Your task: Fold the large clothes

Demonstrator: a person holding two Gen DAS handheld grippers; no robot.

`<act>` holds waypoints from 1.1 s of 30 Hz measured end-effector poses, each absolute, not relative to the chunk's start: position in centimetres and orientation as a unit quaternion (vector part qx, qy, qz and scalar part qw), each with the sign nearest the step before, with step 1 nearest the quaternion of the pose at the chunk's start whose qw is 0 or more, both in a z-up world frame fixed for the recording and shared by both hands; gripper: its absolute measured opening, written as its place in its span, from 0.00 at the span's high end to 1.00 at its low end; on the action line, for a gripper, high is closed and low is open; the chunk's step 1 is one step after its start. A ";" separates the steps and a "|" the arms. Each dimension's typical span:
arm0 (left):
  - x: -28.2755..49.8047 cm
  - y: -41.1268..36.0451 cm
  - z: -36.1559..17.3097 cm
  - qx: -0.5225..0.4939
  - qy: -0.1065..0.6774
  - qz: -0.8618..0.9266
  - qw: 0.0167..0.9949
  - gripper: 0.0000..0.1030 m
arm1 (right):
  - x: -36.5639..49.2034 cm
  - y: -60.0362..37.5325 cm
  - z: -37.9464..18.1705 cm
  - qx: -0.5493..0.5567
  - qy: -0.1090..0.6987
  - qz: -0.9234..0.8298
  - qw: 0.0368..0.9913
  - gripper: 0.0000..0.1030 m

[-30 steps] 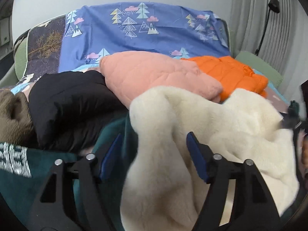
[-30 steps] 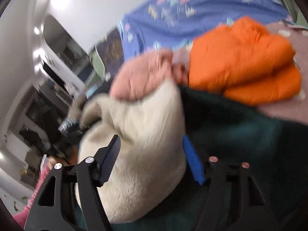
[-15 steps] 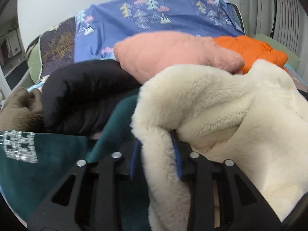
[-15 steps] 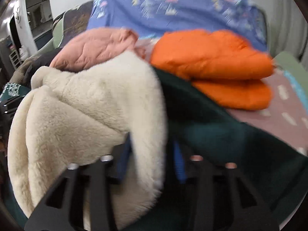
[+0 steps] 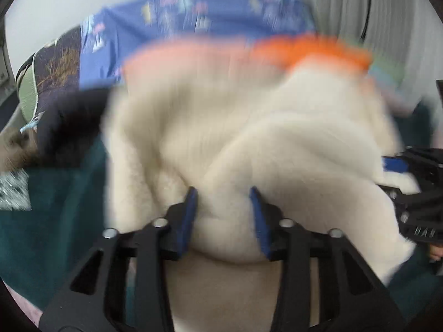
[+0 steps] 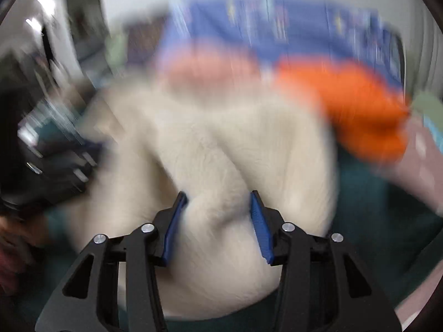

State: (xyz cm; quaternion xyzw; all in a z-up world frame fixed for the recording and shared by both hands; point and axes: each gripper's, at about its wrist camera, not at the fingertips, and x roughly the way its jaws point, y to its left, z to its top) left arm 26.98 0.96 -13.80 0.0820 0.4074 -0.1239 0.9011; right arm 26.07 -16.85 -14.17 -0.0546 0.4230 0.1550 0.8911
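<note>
Cream fleece bunched in both grippers — left gripper apparently opening, right gripper clamped.

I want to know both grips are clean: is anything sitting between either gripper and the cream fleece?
Nothing visible. The fleece bunches directly between the jaws of the left gripper, which are opening, and of the right gripper.

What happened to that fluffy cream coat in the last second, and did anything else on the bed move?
Both grippers closed in on the cream fleece coat: a second ago their jaws stood wide around it; now the left gripper and right gripper each have a bunched fold between their blue pads, and the left's jaws are opening a little. The coat now fills both views. The orange jacket, pink jacket and black garment stayed put.
</note>
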 end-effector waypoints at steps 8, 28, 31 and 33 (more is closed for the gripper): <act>26.6 1.0 -13.2 0.074 0.400 -0.132 0.904 0.53 | 25.4 -16.8 -12.3 -0.060 0.418 0.155 0.893 0.53; 16.9 24.1 -11.2 -0.137 0.375 0.033 0.916 0.35 | 23.4 -13.2 -13.4 -0.021 0.417 0.158 0.895 0.47; 15.4 30.3 -12.6 -0.184 0.367 0.092 0.907 0.34 | 23.0 -12.5 -13.3 -0.044 0.411 0.147 0.899 0.46; 14.7 34.3 -13.5 -0.226 0.360 0.122 0.897 0.33 | 22.9 -12.4 -13.3 -0.046 0.410 0.146 0.899 0.46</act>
